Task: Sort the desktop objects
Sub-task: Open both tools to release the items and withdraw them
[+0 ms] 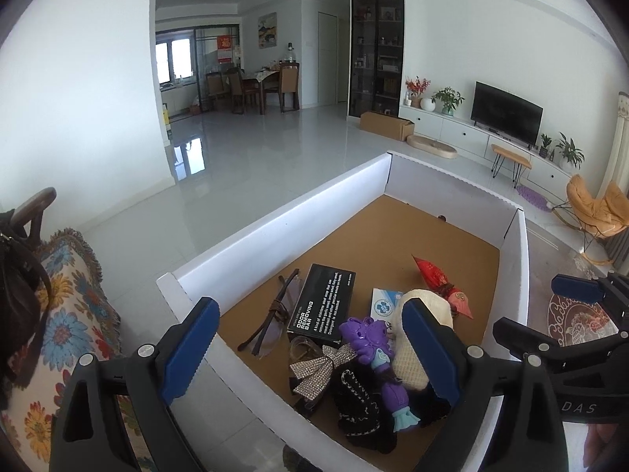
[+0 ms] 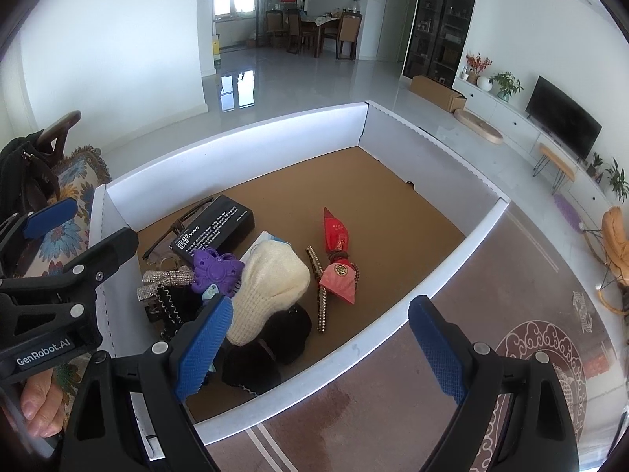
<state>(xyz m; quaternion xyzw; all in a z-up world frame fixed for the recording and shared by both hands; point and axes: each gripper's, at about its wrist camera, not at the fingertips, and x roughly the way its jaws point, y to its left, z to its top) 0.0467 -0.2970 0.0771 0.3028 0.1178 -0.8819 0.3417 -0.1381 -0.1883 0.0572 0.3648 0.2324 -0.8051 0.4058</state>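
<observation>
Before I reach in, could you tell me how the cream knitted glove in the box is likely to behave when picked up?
The cream knitted glove looks soft, so it will probably flop and sag from a pinch. It seems light. It lies draped over the black knitted items and against the purple toy, so lifting it may snag or drag them.

One black box [image 2: 214, 226], one red pouch [image 2: 338, 259], one purple toy [image 2: 216, 271], one cream glove [image 2: 267, 291]

Black box [image 1: 322, 303]: "ODOR REMOVING BAR"; left gripper [image 2: 51, 220]: "GenRobot.AI".
</observation>
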